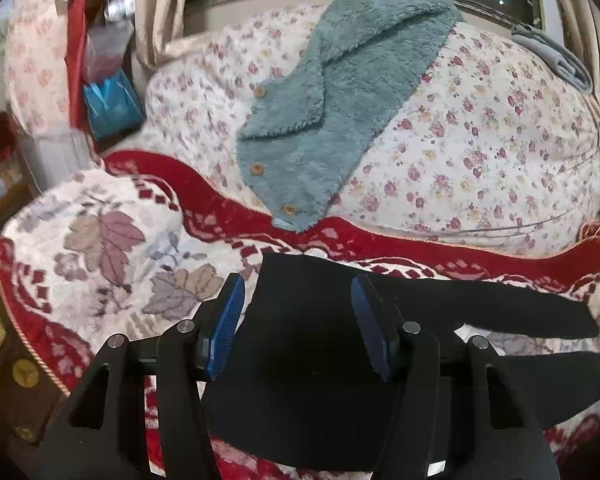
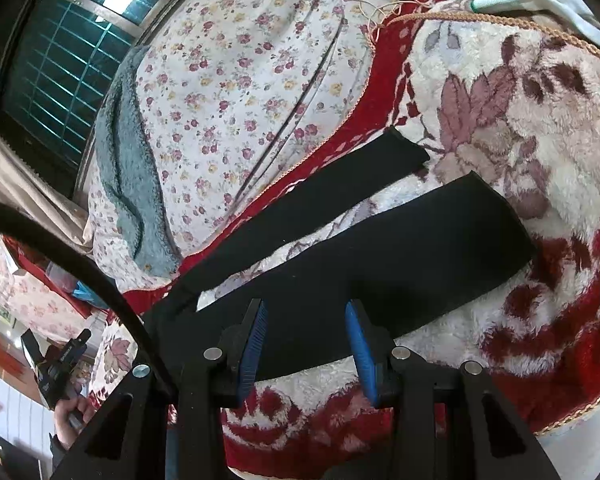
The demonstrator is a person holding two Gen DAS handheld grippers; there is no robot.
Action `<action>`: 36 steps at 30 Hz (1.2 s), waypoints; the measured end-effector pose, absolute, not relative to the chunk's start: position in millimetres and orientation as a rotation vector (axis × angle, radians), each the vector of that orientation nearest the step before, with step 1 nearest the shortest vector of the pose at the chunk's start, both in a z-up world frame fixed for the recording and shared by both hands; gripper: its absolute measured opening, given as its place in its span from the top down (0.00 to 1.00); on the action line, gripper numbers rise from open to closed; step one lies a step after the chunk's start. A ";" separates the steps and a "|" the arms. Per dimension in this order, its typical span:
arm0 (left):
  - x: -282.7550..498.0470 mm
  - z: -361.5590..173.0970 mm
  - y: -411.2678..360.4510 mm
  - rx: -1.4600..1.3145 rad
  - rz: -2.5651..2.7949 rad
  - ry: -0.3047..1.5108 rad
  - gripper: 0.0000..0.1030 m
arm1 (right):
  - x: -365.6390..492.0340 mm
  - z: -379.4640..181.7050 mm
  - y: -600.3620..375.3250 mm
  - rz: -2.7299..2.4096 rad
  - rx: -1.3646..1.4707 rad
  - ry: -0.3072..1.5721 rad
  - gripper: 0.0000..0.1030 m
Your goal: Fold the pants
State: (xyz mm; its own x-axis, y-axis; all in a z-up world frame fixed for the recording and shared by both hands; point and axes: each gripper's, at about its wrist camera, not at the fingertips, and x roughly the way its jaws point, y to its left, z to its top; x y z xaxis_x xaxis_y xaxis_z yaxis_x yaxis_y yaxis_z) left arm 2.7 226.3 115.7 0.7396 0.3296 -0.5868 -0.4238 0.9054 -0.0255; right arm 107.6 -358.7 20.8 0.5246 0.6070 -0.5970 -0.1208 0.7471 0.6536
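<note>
My left hand-held gripper (image 1: 298,320) sits nearest the lens, its blue pads spread with nothing pinched; the black cloth lies below and between them, not gripped. My right hand-held gripper (image 2: 306,342) is likewise spread and empty, poised over the lower leg of the garment.

Bed (image 1: 480,152): covered by a floral quilt, with a plush red-and-cream blanket (image 2: 540,128) laid over the near part. The black pants (image 1: 312,364) lie flat on that blanket, waist end under the left hand-held gripper, the two legs running away toward the right and splayed apart with blanket showing between them. In the right wrist view the leg cuffs (image 2: 496,216) sit well apart.

A teal fleece cardigan (image 1: 340,108) lies further back on the quilt, clear of the pants.

Handling, my judgement: thin, soft, light fabric, limp with no stiffness; it will drape and may drag on the fuzzy blanket pile. Best holds are likely the waistband edge and a leg cuff, pinching through both layers. No fold looks made yet; the legs want bringing together first.
</note>
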 end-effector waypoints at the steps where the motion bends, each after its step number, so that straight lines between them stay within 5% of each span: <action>1: 8.6 116.8 245.4 -0.208 0.379 0.622 0.46 | 107.7 20.5 -358.7 0.468 0.597 0.927 0.62; 10: 103.6 69.6 381.4 -0.474 0.182 0.874 0.46 | 109.5 19.8 -350.9 0.473 0.586 0.955 0.62; 17: 152.2 6.2 398.2 -0.600 0.033 0.958 0.46 | 115.0 12.5 -350.8 0.468 0.593 0.996 0.62; 28: 163.5 -14.6 406.8 -0.699 -0.071 0.955 0.47 | 120.2 10.7 -342.8 0.454 0.549 1.019 0.62; 31: 161.6 -9.5 403.3 -0.666 -0.059 0.939 0.69 | 119.4 10.9 -343.0 0.455 0.560 1.016 0.62; 32: 161.7 -8.9 403.3 -0.664 -0.053 0.940 0.89 | 119.5 10.7 -343.8 0.456 0.569 1.015 0.62; 36: 157.9 0.3 395.0 -0.619 -0.043 0.929 0.92 | 119.0 10.9 -347.0 0.467 0.592 1.007 0.62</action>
